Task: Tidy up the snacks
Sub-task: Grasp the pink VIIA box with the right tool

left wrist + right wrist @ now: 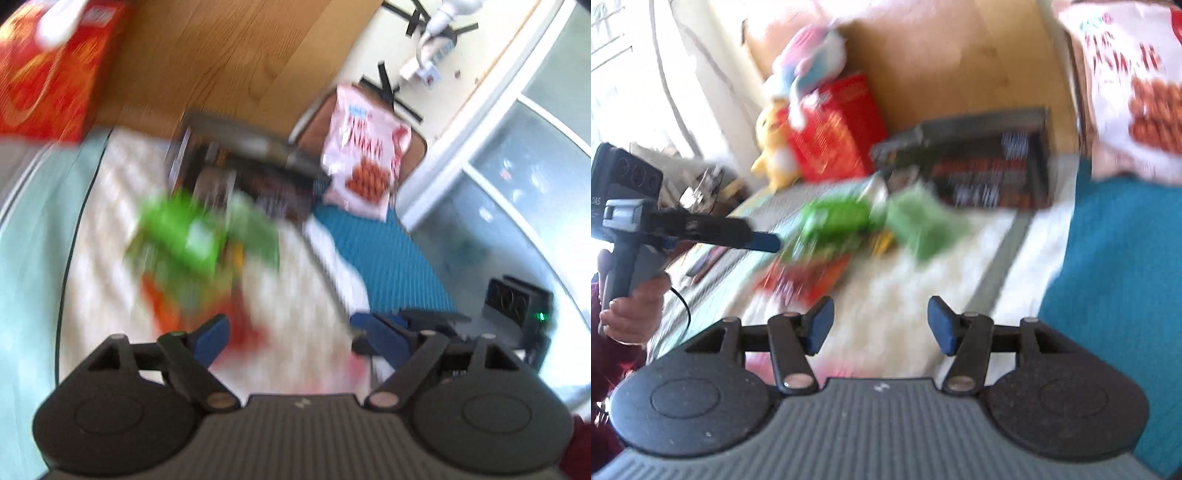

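Over the pale mat (295, 266), you are holding both grippers with jaws apart and nothing between them.

Your left gripper (288, 338) is hovering with the blurred green snack packets (192, 236) at 11 o'clock of its fingertips, lying on the mat atop a red-orange packet (162, 306); in the right wrist view your right gripper (879, 325) is facing the same green packets (849, 221) at 12 o'clock. A dark tray of snacks (251, 166) is sitting beyond them, and the pink-and-white snack bag (365, 155) is leaning at 1 o'clock against the wooden panel (221, 55). A red box (838, 129) with plush toys (809, 59) is standing at 11 o'clock.
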Demonstrator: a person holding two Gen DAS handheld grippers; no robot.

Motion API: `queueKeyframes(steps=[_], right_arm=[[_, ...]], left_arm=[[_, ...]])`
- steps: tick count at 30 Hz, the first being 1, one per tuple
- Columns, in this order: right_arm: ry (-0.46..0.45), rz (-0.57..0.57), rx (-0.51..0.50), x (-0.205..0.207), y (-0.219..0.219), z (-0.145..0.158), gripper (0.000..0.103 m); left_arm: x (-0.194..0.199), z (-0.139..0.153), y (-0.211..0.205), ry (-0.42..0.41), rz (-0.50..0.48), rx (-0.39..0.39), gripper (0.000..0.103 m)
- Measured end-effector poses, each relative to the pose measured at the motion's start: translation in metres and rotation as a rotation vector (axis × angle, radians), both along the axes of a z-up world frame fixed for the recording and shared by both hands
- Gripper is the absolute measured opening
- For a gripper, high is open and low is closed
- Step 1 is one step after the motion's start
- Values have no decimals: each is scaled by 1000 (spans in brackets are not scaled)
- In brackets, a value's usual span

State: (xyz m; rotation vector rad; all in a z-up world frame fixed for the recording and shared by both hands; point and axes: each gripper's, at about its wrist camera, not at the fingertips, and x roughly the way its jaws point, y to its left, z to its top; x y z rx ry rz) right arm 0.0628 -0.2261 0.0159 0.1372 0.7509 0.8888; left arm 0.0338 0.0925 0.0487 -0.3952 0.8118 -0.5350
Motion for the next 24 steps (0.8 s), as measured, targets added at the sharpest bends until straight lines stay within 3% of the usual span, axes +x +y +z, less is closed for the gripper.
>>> queueKeyframes(steps=[5, 9, 16, 19, 24], right_arm=[[-30, 4, -17, -37, 11, -7, 59], [-95, -31, -49, -57, 23, -6, 58], [-183, -141, -103, -105, 18, -10, 59], [-184, -183, -106, -123, 8, -13, 58], [-207, -186, -134, -127, 5, -10, 58]], left_arm=[[-27, -30, -3, 84, 23, 3, 83], [-26, -37, -12, 74, 39, 19, 68], [-56, -36, -42, 29, -56, 78, 68], [-69, -35, -52, 28, -106, 71, 73], [-77, -36, -61, 17, -130, 96, 77]])
